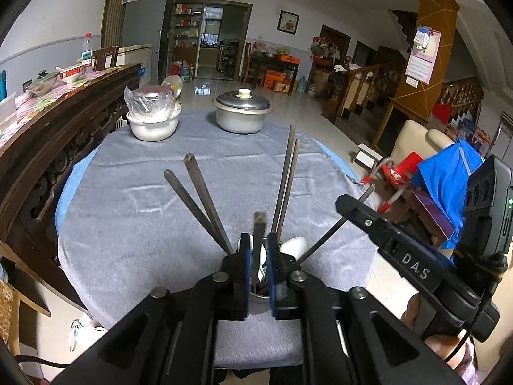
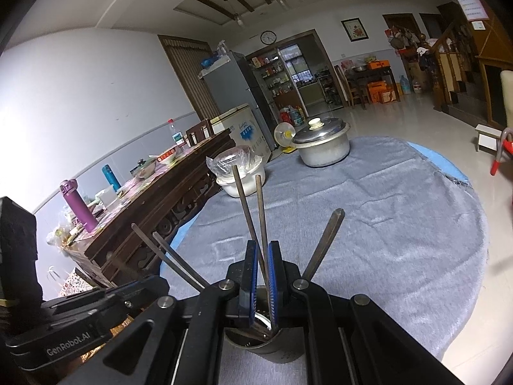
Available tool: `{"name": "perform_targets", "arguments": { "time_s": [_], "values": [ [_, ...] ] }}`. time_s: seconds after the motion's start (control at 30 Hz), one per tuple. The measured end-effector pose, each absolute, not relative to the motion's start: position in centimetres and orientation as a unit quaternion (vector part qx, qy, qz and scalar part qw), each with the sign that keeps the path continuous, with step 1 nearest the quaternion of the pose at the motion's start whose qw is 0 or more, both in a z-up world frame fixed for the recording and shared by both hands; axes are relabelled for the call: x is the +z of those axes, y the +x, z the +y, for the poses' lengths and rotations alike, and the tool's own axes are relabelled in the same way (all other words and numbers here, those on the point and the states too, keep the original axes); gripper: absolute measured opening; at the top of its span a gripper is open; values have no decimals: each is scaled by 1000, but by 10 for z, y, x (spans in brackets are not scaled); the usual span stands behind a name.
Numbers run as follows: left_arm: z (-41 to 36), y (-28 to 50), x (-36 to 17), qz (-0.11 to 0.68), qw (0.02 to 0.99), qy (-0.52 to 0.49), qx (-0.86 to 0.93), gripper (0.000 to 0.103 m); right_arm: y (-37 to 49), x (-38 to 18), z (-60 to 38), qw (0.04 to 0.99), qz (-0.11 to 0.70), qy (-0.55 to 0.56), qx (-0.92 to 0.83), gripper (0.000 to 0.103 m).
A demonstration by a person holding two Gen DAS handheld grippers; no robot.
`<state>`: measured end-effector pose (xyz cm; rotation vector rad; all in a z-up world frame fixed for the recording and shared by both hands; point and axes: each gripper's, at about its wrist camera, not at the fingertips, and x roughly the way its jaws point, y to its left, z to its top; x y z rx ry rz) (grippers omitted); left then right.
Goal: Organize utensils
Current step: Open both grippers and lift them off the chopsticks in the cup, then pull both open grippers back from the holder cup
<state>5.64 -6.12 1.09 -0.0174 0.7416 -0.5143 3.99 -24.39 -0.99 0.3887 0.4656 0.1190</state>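
Note:
A metal utensil cup (image 2: 272,346) stands at the near edge of the grey-clothed round table (image 1: 134,211). Several dark chopsticks (image 1: 205,202) and a white spoon (image 1: 296,245) stand in it. My left gripper (image 1: 259,256) is over the cup (image 1: 259,298), its blue-padded jaws shut on one dark chopstick (image 1: 259,224). My right gripper (image 2: 262,272) is also over the cup, its jaws closed on a pair of chopsticks (image 2: 253,211) that rise between them. The right gripper's body also shows in the left wrist view (image 1: 413,256).
A lidded metal pot (image 1: 242,110) and a white bowl under plastic wrap (image 1: 154,118) stand at the table's far side. A dark wooden sideboard (image 1: 48,147) with bowls and bottles runs along the left. A red chair (image 1: 397,173) and blue bag (image 1: 449,179) are to the right.

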Motion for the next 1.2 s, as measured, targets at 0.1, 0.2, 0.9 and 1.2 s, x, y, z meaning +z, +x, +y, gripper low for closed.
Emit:
{"name": "perform_targets", "arguments": {
  "time_s": [0.1,0.2,0.9,1.2],
  "values": [
    [-58,51,13,350,905,-2,-241,41,35,-8,-250,952,228,199,55,8],
    [-54,44,15,343,911,4,-231,55,32,-8,-252,948,235,206,54,8],
    [-42,15,11,326,933,78,-129,81,-10,-19,-231,947,275,159,48,51],
    [-40,6,8,313,939,113,-93,85,-24,-25,-216,944,291,143,56,51]
  ]
}}
